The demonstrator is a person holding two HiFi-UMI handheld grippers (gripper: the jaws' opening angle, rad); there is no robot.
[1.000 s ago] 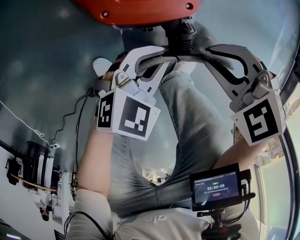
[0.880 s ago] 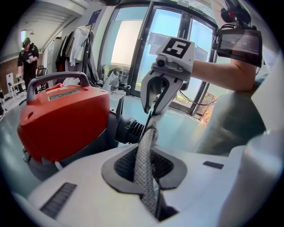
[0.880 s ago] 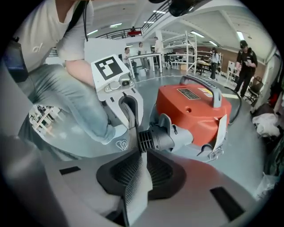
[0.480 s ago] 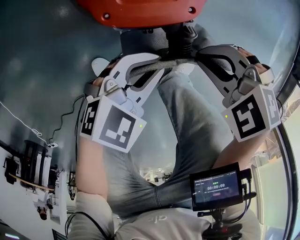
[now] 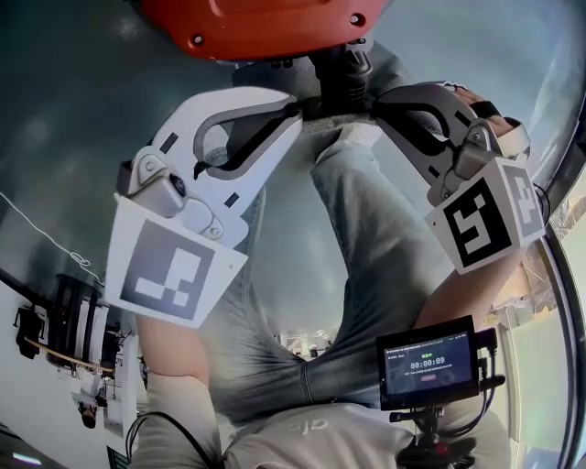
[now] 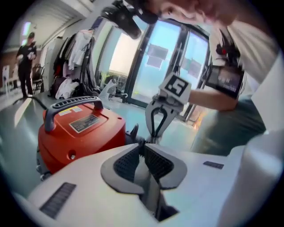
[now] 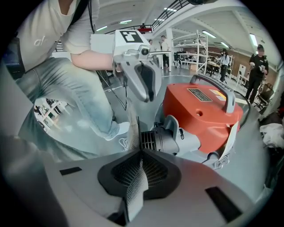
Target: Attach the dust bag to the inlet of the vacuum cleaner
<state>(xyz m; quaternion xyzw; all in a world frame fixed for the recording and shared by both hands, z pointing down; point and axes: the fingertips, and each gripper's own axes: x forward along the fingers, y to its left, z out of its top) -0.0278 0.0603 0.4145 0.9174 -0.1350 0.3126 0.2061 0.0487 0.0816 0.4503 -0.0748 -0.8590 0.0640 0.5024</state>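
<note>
The red vacuum cleaner [image 5: 265, 23] stands on the floor at the top of the head view, its dark grey inlet [image 5: 343, 78] facing me. Both grippers meet just in front of that inlet. My left gripper [image 6: 143, 148] is shut on a thin grey strip of the dust bag [image 6: 151, 190]. My right gripper [image 7: 140, 153] is shut on a grey mesh strip of the same dust bag [image 7: 135, 186], right before the ribbed inlet [image 7: 164, 139]. In the head view the left gripper [image 5: 295, 108] and right gripper [image 5: 380, 96] flank the inlet, and the bag is mostly hidden.
The person's jeans-clad legs [image 5: 385, 238] fill the middle below the grippers. A small monitor [image 5: 428, 362] hangs at the lower right. A white cable [image 5: 55, 243] crosses the floor at left. People stand near shelves at the back [image 7: 257, 66]; clothes hang by the windows [image 6: 84, 57].
My left gripper has risen toward the camera and drifted left; its marker cube now looks larger and blurred. The right gripper shifted slightly. The twisted grey fabric between them no longer shows.
</note>
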